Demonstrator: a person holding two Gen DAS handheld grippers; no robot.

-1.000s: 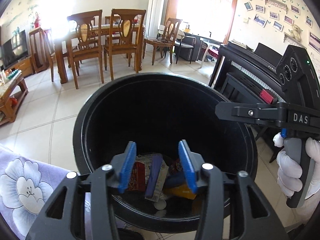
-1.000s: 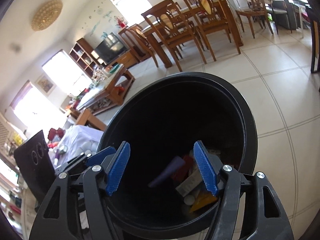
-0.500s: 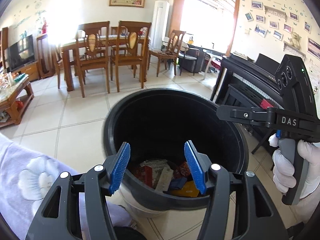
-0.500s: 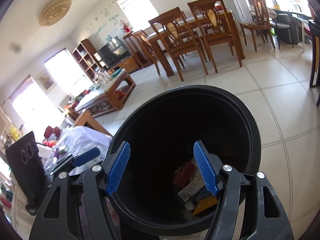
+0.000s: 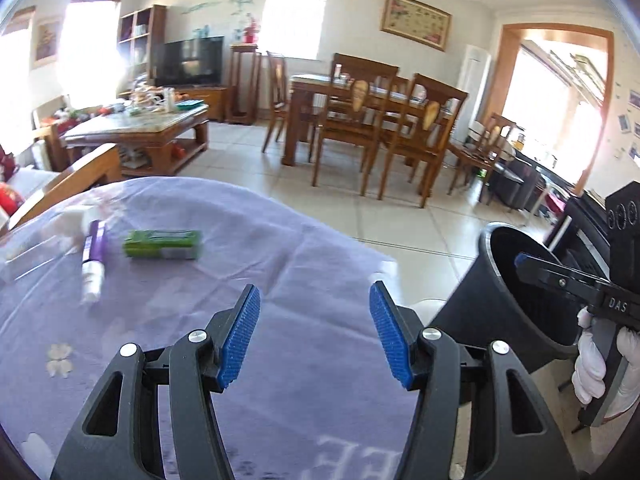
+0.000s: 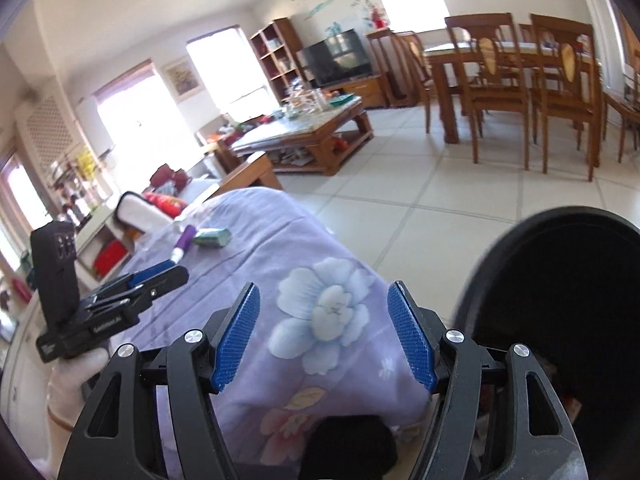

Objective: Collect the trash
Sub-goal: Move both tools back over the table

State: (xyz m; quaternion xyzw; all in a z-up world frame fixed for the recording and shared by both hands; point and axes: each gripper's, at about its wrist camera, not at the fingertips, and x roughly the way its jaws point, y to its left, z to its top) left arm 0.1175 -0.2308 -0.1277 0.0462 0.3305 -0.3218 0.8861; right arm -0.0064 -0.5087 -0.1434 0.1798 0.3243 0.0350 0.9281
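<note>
Sunny light filled a living room with brown chairs (image 5: pixel 384 120) and a low table (image 5: pixel 136 132), and a purple flowered cloth (image 5: pixel 280 280) covered the near table. On the cloth lay a green box (image 5: pixel 163 244) beside a purple tube (image 5: pixel 94 256), well apart from the black bin (image 5: pixel 508 300) on the floor. Both the left gripper (image 5: pixel 315 336) and the right gripper (image 6: pixel 324 336) had their blue pads spread apart with nothing between them, and the left one's jaws had just been opening.

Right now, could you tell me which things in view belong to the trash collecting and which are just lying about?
Job:
green packet
purple tube
black bin
left gripper, open
right gripper, open

Lying about:
purple cloth
coffee table
dining table
chairs
TV
</note>
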